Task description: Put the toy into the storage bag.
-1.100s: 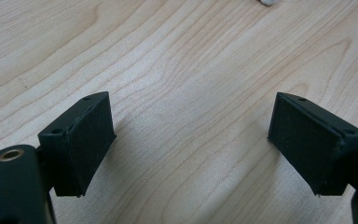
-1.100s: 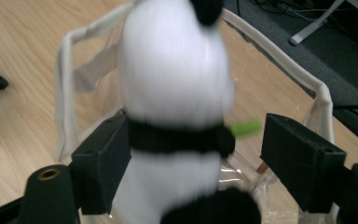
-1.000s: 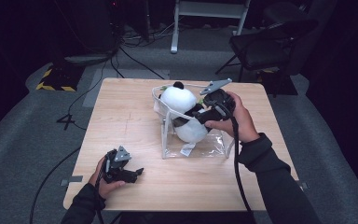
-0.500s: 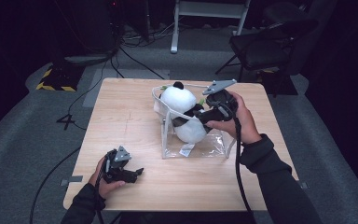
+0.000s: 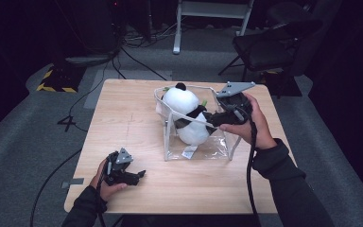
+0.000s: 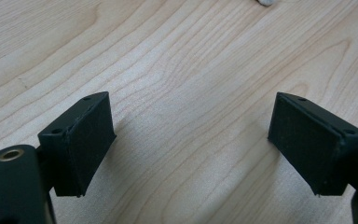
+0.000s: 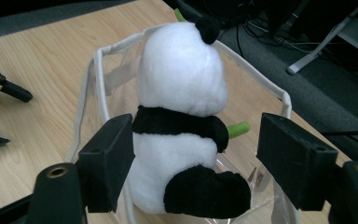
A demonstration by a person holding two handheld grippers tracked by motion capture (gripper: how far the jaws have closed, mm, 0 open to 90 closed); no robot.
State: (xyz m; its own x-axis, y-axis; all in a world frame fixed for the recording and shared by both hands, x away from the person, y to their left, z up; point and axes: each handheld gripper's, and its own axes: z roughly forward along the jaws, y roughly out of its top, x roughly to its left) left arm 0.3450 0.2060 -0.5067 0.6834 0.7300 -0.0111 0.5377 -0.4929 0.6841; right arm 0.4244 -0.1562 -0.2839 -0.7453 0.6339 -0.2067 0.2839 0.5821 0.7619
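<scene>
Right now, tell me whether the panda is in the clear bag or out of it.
In. The plush panda sits upright inside the clear bag, whose white-trimmed rim rings it; the right gripper is open around it.

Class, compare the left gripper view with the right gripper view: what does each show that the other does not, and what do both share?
Left gripper view alone: its open left gripper over bare wood grain. Right gripper view alone: a panda plush sitting in a clear bag, with the right gripper open on either side of it. Both share the wooden table.
</scene>
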